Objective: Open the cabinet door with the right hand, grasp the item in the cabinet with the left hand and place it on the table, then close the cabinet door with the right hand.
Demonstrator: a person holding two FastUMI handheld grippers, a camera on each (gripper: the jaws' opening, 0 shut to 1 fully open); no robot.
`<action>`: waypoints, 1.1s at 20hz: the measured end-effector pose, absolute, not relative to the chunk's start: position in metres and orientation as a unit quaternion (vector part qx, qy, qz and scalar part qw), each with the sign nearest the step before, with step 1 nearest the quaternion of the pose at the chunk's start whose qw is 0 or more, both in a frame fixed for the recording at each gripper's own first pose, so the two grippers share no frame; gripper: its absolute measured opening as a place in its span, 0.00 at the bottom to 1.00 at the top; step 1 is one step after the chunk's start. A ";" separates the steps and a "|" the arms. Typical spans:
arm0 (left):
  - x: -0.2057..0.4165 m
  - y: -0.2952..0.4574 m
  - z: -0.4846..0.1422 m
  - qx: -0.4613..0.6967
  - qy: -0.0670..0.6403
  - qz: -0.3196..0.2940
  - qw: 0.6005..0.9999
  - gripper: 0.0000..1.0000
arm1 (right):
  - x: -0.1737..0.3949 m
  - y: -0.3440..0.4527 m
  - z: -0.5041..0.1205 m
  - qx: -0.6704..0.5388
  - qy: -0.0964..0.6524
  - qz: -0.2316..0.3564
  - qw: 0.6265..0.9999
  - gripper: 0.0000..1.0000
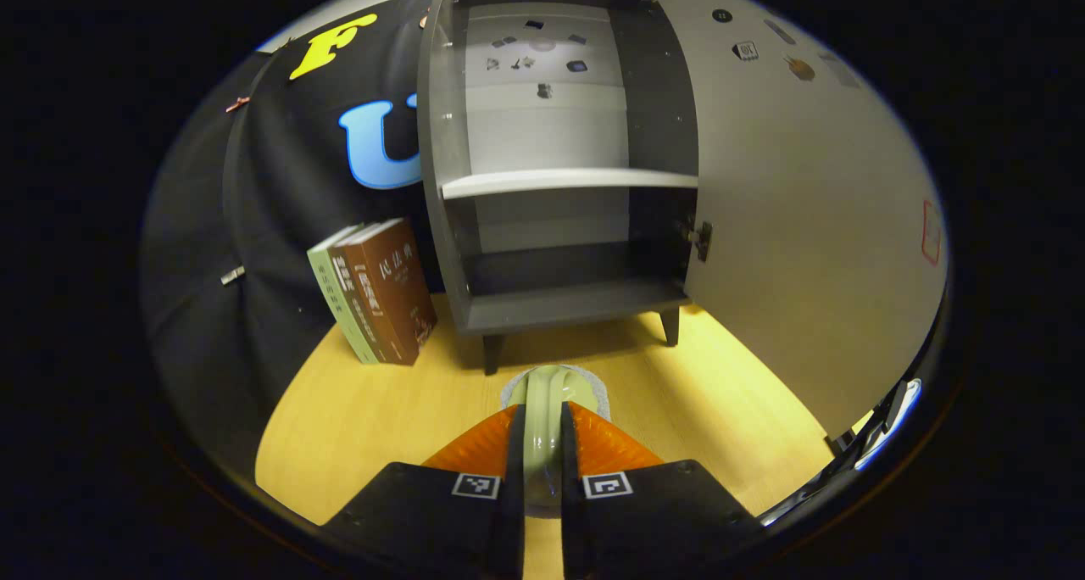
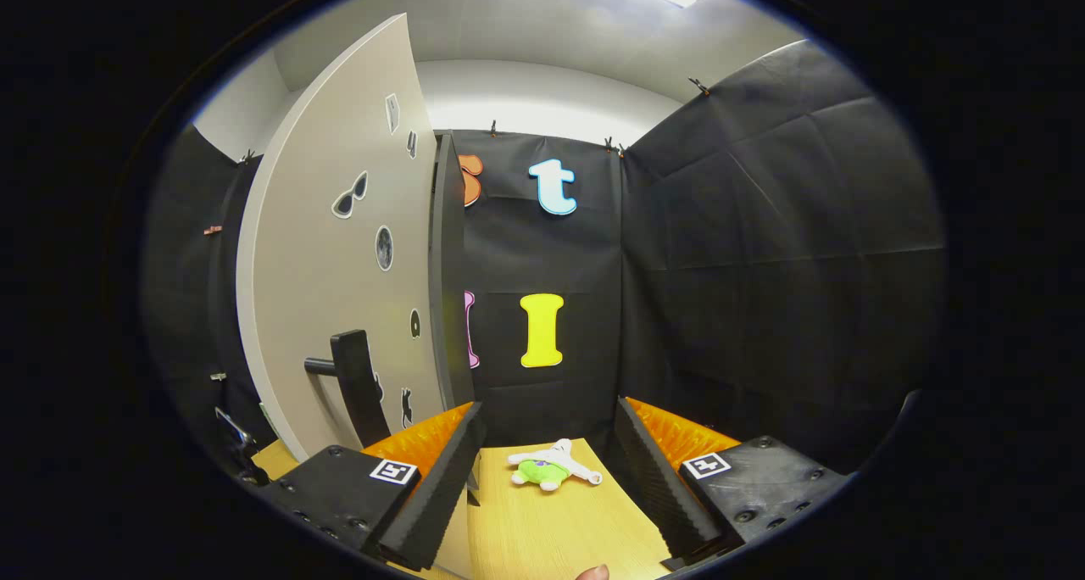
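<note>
in the left gripper view we see our left gripper (image 1: 542,432) low over the bench (image 1: 356,427), its two fingers drawn in tight on a pale green item (image 1: 542,410) that stands up between them. the item's far end sits on or just above a round grey mat (image 1: 598,387) on the bench, in front of the cabinet's feet; we cannot tell whether it touches. the cabinet (image 1: 559,300) stands at the far edge of the bench with its door (image 1: 805,224) swung wide to the right, both shelves bare. a few books (image 1: 377,296) lean at its left side, near the bench's far left corner.

in the right gripper view our right gripper (image 2: 547,470) is spread wide with nothing between its fingers. the open door (image 2: 339,283) stands just left of it, edge-on beside the cabinet's side, and the dark door handle (image 2: 356,385) is near the left finger, apart from it. a small green and white plush toy (image 2: 551,470) lies on the bench (image 2: 551,529) towards its far edge.
</note>
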State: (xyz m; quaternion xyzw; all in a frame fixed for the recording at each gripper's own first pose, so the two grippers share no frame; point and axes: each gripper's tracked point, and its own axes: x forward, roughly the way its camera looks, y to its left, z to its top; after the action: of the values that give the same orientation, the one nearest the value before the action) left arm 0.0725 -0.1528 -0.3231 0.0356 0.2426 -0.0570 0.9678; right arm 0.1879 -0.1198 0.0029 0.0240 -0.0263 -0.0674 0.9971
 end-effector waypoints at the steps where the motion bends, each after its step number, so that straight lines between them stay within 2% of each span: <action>1: 0.068 -0.155 -0.336 0.040 0.248 -0.060 0.966 0.22 | 0.188 -0.119 0.003 0.024 -0.026 -0.066 0.997 0.98; 5: 0.058 -0.166 -0.380 0.040 0.263 -0.082 0.961 0.22 | 0.189 -0.118 0.001 0.018 -0.022 -0.062 0.998 1.00; 6: 0.056 -0.169 -0.391 0.034 0.268 -0.083 0.959 0.22 | 0.189 -0.118 0.000 0.017 -0.020 -0.060 0.998 0.98; 12: 0.045 -0.177 -0.435 0.031 0.296 -0.074 0.952 0.24 | 0.190 -0.116 -0.001 0.014 -0.016 -0.055 0.998 0.98; 13: 0.045 -0.178 -0.439 0.036 0.300 -0.073 0.951 0.22 | 0.190 -0.116 -0.002 0.014 -0.015 -0.054 0.998 0.98; 18: 0.040 -0.180 -0.453 0.031 0.311 -0.071 0.947 0.29 | 0.194 -0.112 -0.003 0.008 -0.012 -0.051 0.999 0.98; 21: 0.044 -0.181 -0.448 0.031 0.309 -0.073 0.948 0.83 | 0.196 -0.112 -0.003 0.008 -0.014 -0.053 0.998 0.98; 22: 0.046 -0.180 -0.445 0.032 0.306 -0.075 0.949 0.88 | 0.197 -0.112 -0.003 0.008 -0.014 -0.054 0.998 0.98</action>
State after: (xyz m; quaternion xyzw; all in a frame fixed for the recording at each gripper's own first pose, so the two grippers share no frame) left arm 0.0456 -0.1802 -0.4455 0.0322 0.3060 -0.0747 0.9485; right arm 0.1966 -0.1122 -0.0033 0.0080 -0.0140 -0.0536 0.9984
